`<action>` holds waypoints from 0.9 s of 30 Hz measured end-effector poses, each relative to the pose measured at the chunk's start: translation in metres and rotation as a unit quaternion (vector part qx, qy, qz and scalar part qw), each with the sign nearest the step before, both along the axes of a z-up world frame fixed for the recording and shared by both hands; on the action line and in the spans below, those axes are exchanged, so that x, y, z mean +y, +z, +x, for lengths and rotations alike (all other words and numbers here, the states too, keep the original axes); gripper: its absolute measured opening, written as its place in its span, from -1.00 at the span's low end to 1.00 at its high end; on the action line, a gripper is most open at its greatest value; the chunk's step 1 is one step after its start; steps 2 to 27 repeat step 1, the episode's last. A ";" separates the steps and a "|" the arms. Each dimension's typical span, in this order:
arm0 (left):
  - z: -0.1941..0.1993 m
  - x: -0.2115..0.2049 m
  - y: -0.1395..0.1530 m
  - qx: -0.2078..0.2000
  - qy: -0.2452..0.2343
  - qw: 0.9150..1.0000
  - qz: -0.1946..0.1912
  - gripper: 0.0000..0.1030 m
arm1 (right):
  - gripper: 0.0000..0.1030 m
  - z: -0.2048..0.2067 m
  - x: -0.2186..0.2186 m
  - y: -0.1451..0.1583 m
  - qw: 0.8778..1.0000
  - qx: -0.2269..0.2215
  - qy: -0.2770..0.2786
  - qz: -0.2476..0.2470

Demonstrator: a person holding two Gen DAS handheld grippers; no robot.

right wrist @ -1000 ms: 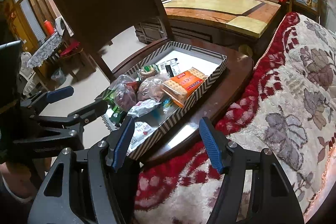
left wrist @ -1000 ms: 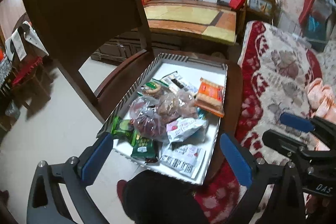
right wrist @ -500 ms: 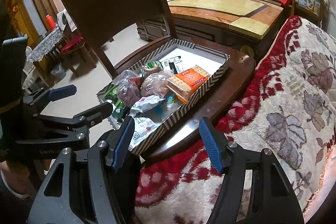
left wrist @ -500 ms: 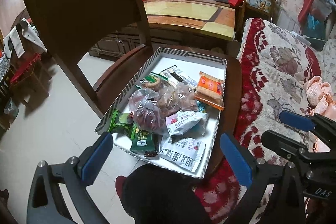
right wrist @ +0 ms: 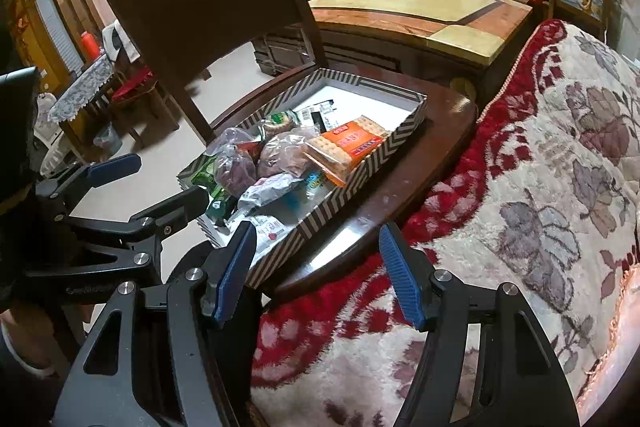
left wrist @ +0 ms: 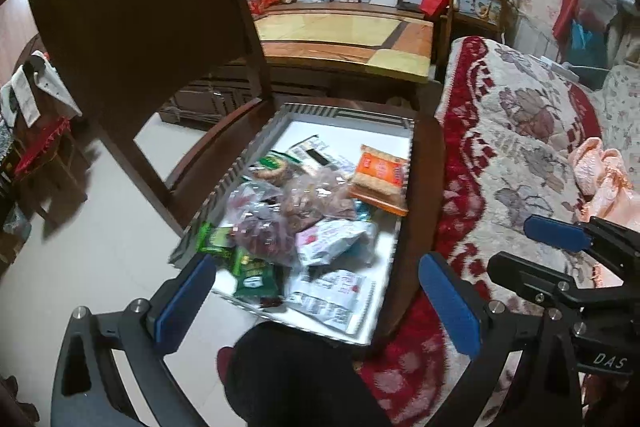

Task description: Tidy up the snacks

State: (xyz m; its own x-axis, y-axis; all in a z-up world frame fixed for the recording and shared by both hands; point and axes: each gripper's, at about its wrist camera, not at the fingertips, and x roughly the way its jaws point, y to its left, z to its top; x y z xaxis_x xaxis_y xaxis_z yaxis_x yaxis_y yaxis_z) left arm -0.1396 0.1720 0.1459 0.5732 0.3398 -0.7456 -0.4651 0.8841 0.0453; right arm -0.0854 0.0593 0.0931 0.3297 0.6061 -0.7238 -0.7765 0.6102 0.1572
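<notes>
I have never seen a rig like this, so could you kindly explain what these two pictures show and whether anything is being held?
There is no robot here: a person carries a two-finger claw in each hand, and a fisheye camera on each looks out along its blue fingers. One picture comes from the left claw, the other from the right claw. Both are open and hold nothing. Ahead, a striped tray sits on a wooden chair seat beside a floral blanket. The tray holds snacks: an orange cracker pack, clear bags, green packets and white pouches.
</notes>
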 end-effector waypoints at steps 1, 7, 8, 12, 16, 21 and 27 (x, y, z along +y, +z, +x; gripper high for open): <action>0.001 -0.004 0.001 -0.001 -0.004 1.000 0.002 1.00 | 0.25 0.000 -0.003 0.001 1.000 0.000 -0.002 0.002; 0.001 -0.004 0.001 -0.001 -0.004 1.000 0.002 1.00 | 0.25 0.000 -0.003 0.001 1.000 0.000 -0.002 0.002; 0.001 -0.004 0.001 -0.001 -0.004 1.000 0.002 1.00 | 0.25 0.000 -0.003 0.001 1.000 0.000 -0.002 0.002; 0.001 -0.004 0.001 -0.001 -0.004 1.000 0.002 1.00 | 0.25 0.000 -0.003 0.001 1.000 0.000 -0.002 0.002; 0.001 -0.004 0.001 -0.001 -0.004 1.000 0.002 1.00 | 0.25 0.000 -0.003 0.001 1.000 0.000 -0.002 0.002; 0.001 -0.004 0.001 -0.001 -0.004 1.000 0.002 1.00 | 0.25 0.000 -0.003 0.001 1.000 0.000 -0.002 0.002; 0.001 -0.004 0.001 -0.001 -0.004 1.000 0.002 1.00 | 0.25 0.000 -0.003 0.001 1.000 0.000 -0.002 0.002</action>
